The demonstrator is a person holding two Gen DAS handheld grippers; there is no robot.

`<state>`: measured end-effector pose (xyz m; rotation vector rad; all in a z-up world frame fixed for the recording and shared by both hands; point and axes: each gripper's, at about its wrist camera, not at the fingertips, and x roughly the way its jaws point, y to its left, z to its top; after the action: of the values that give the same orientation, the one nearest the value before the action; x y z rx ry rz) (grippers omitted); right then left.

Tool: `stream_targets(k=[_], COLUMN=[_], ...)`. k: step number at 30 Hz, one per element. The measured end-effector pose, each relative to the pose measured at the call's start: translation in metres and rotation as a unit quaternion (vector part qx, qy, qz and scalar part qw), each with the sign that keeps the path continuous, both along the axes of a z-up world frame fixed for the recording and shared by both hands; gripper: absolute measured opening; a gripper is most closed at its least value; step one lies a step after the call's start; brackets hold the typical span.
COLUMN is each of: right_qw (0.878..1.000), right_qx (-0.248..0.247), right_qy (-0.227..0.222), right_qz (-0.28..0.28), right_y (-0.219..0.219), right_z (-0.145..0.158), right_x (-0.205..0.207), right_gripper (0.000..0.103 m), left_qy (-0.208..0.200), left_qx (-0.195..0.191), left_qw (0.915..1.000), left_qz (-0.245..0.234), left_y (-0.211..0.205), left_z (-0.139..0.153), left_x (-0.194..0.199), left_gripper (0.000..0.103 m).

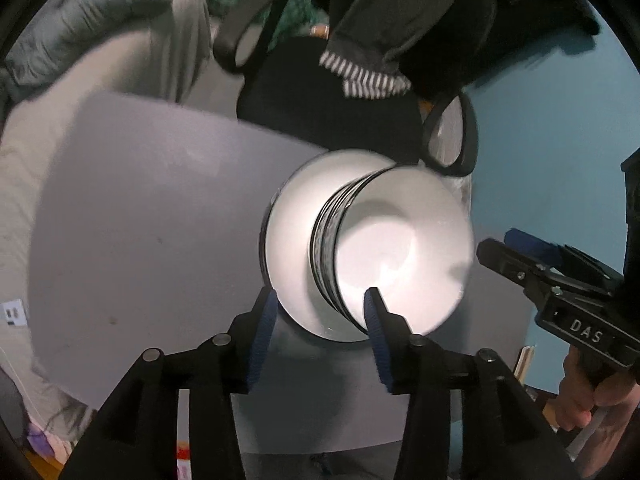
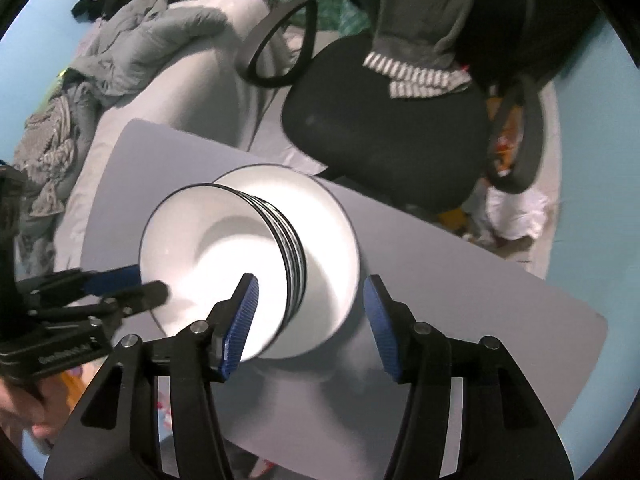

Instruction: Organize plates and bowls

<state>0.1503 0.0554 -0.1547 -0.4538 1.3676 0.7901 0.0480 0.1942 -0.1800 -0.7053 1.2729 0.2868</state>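
Left claw (image 1: 322, 322) black, ribbed blue pads, round silver pivot screws; right claw (image 2: 312, 314) alike, "DAS" label.

Bowls (image 1: 400, 248) on plates (image 1: 292, 240) — on table (image 1: 140, 220)

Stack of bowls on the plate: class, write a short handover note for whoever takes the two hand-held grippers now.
Left hand-held gripper: open, holding nothing, above the near rim of the crockery.
Right hand-held gripper: open, holding nothing, above the same stack.
Things: white black-rimmed bowls, nested, sit on a wide white black-rimmed plate, on the grey table.
Done: bowls appear stacked on the plate, both grippers clear of them.
Left: no other crockery is in view; check beyond these views, and that the stack sits steady near the table edge.
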Motion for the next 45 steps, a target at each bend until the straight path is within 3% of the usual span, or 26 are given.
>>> stream_targets(k=[5,12,15,21,26,33,45], right_qw=[0.998,0.990,0.986,0.976,0.966,0.960,0.954], right_qx=[-0.002,0.043,0.060,0.093,0.090,0.093,0.099], right_qy=[-0.063,-0.109,-0.120,-0.143,-0.184,-0.202,-0.204], right_qz=[-0.029,-0.080,-0.098,-0.138,-0.157,-0.172,-0.198], right_y=[-0.014,-0.040,-0.049,-0.069,-0.079,-0.094,-0.111], right_z=[0.045,0.109,0.130,0.171,0.192,0.205,0.206], right_x=[-0.015,-0.026,-0.030,-0.041,-0.054,-0.069,-0.075], right_gripper=[0.070,0.070,0.070,0.071,0.072,0.072,0.072], left_qy=[-0.053,-0.110,-0.133,-0.164,-0.189,-0.205,-0.184], left_qx=[0.060,0.119,0.143,0.186,0.194,0.214,0.218], left_qw=[0.9968,0.9865,0.9801,0.9671,0.9608,0.9527,0.9562], left_qz=[0.001,-0.023,-0.035,-0.058,-0.059,-0.068,-0.064], left_y=[-0.007,-0.024,-0.030,-0.042,-0.048,-0.056,-0.066], left_z=[0.057,0.121,0.144,0.183,0.204,0.221,0.214], left_x=[-0.016,-0.027,-0.032,-0.043,-0.051,-0.057,-0.059], left_gripper=[0.060,0.063,0.073,0.073,0.083,0.083,0.086])
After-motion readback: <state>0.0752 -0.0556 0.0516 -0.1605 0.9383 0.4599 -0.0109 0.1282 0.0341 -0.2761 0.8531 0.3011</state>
